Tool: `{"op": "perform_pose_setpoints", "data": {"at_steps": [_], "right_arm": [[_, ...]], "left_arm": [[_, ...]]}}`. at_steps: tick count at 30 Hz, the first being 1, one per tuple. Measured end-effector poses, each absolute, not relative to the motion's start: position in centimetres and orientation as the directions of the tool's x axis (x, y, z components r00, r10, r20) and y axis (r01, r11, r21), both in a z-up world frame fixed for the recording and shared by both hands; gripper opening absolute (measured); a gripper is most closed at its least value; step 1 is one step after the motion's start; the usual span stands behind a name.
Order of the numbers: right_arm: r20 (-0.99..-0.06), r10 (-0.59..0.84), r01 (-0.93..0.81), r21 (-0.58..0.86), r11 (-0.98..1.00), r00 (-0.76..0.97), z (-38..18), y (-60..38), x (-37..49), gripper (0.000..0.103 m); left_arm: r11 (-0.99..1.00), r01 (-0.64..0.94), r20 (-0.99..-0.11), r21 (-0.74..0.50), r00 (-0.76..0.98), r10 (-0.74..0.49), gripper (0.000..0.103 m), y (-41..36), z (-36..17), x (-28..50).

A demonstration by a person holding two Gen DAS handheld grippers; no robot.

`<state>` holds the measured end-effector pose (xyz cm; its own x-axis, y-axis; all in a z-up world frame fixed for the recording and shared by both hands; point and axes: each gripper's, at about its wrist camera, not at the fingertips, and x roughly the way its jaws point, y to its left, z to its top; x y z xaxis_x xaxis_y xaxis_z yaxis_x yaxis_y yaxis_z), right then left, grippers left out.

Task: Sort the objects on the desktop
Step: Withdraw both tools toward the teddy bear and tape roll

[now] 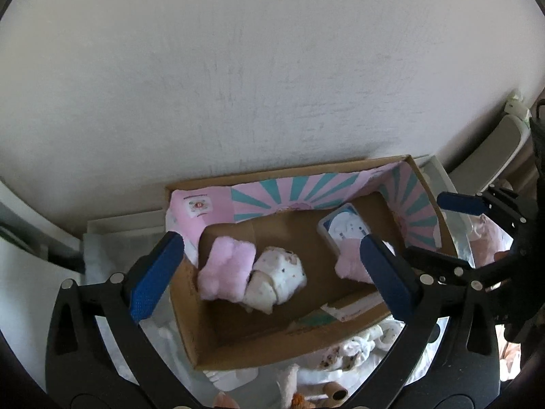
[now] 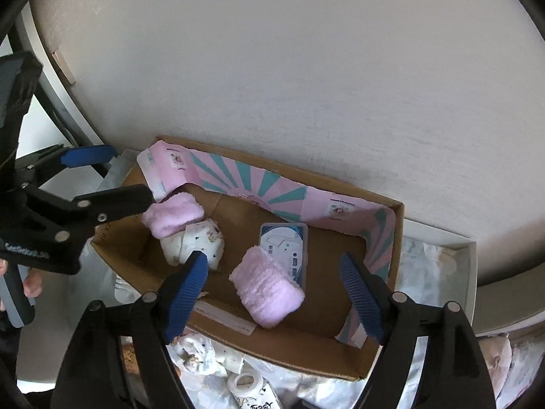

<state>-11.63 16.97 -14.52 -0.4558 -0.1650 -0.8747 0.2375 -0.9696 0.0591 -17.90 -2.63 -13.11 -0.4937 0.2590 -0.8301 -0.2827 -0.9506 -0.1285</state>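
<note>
Here both tools, the left tool [image 1: 269, 272] and the right tool [image 2: 274, 298], hang with jaws spread and empty above the cardboard box [image 2: 306, 354] against the wall at the desk's back edge, two pink socks [image 2: 267, 288] lying inside.

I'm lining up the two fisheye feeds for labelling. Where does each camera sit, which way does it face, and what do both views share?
Left wrist: on the left claw, angled down into the cardboard box; its own open blue fingers frame it, with the right claw at the right edge.
Right wrist: on the right claw, angled down into the box from the other side; the left claw and a hand show at left.
Shared: box, two pink fluffy rolls, white spotted bundle, white-blue case.
</note>
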Motion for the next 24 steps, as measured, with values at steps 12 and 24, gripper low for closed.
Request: {"op": "perform_pose_setpoints", "data": {"at_steps": [12, 24], "right_arm": [[-0.863, -0.165, 0.241, 0.052, -0.969, -0.477, -12.0, 17.4, -9.6, 0.077], [-0.825, -0.212, 0.271, 0.074, -0.960, -0.524, -9.5, 16.7, -6.6, 0.077]], "left_arm": [[-0.962, -0.257, -0.803, -0.087, -0.553, 0.221, 0.103, -4.5, -8.2, -14.6], [-0.966, -0.233, -0.771, -0.112, -0.592, 0.233, 0.103, -6.4, -4.3, -10.0]]}}
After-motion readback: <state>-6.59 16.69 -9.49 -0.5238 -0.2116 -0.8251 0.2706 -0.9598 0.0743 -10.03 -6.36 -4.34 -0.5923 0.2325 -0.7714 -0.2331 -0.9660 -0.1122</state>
